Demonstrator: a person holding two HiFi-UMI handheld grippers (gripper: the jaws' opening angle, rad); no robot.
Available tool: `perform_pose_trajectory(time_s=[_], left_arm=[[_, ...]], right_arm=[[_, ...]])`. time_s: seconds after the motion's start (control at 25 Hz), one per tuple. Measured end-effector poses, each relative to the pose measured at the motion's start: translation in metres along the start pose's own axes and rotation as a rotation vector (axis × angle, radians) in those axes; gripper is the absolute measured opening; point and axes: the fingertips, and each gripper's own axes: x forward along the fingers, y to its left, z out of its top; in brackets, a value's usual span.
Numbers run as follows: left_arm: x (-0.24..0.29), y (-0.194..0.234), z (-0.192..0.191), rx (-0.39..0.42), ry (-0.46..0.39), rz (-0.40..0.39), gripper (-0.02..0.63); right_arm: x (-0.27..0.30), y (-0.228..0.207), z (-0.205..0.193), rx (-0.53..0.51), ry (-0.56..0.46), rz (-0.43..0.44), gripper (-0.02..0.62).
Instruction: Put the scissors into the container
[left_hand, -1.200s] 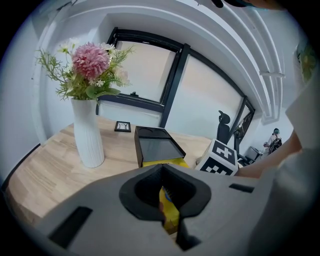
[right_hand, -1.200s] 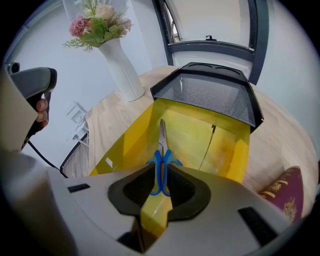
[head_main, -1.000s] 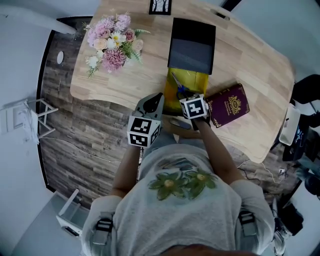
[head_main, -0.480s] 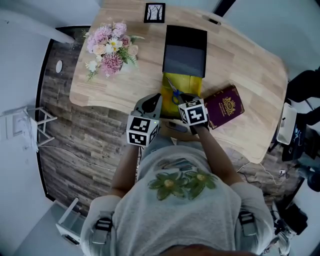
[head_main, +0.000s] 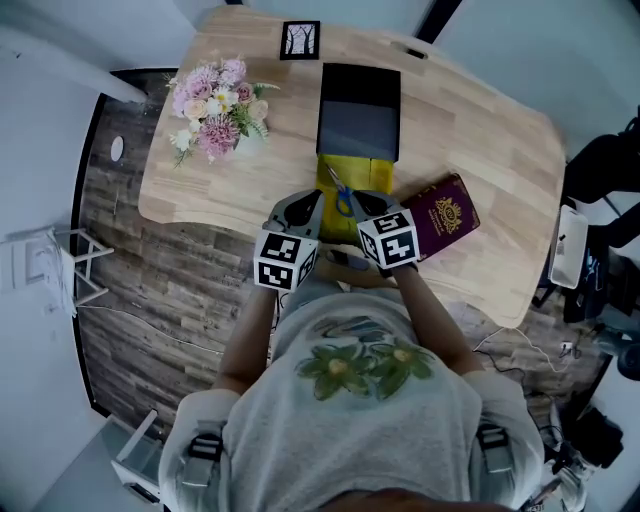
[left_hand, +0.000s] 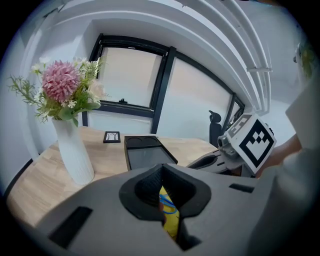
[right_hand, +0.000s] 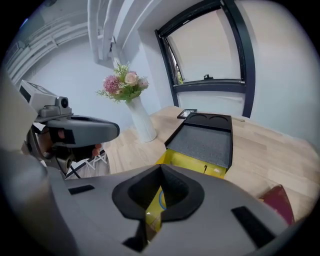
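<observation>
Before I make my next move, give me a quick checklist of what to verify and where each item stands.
1. Scissors inside the yellow container: ok, they appear to lie in it.
2. Left gripper empty: ok, jaws together on nothing.
3. Right gripper empty: ok, jaws together on nothing.
4. Black lid off the opening: ok, it lies behind the container.
5. Maroon book out of the way: ok, it lies beside the container.
6. Scissor blades closed: cannot tell.

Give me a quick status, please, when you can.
Left gripper shut, empty; right gripper likewise. Scissors appear to lie in yellow container. Nothing obstructing.
</observation>
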Motion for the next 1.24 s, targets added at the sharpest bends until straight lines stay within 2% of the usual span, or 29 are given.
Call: perform_pose_trajectory(time_s=[0.36,1.24], left_arm=[[-0.002,-0.008,0.0,0.009,0.001,-0.016,0.006],[-0.004,-0.023,0.002,0.027,0.007,-0.032,0.006]], right_arm=[[-0.026,0.005,0.013,-0.033,-0.049,0.015,0.006],[-0.047,-0.004,-0.003,-0.047,-0.024,0.007,0.006]])
